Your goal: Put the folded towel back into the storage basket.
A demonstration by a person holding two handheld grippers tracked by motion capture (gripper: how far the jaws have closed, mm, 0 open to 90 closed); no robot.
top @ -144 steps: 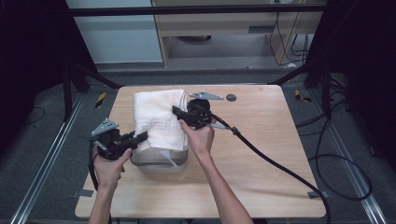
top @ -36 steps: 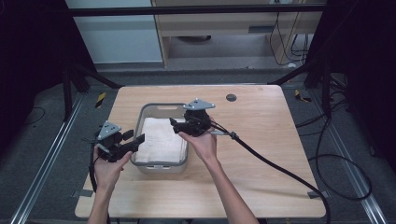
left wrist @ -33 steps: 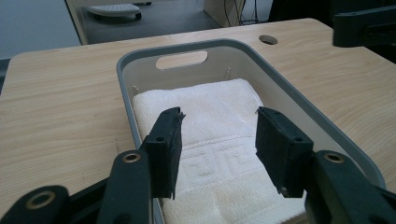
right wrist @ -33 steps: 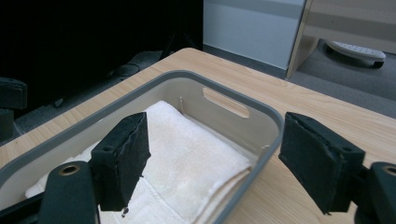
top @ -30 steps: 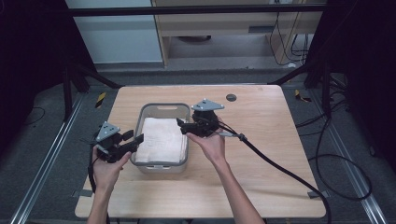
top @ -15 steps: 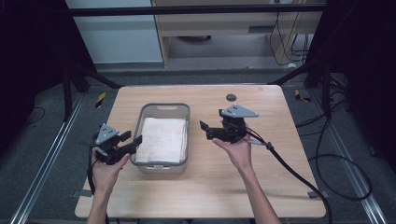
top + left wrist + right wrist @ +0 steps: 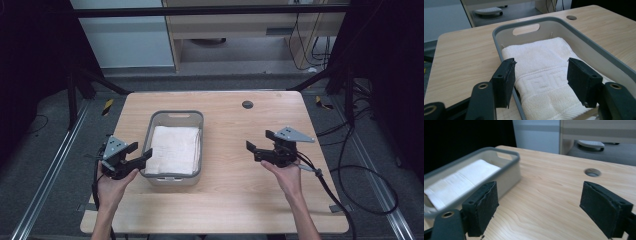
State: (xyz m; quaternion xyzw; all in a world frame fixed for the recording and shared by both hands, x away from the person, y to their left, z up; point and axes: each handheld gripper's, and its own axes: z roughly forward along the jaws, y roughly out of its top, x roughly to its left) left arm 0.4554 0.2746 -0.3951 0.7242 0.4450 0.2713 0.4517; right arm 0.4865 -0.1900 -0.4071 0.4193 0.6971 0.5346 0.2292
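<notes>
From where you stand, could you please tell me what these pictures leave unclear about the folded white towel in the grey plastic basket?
- Folded white towel: left gripper view, its near end is cut off by the bottom edge and the black jaws.
- Towel's underside and the floor of the grey plastic basket: high view, covered by the towel.
- Towel in the right gripper view: blurred, weave unreadable.
- Basket's near wall: high view, partly behind the left gripper.

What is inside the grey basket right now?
A folded white towel lies flat in the grey basket, covering most of its floor. Whether anything lies under the towel cannot be seen; it hides the bottom.
</notes>
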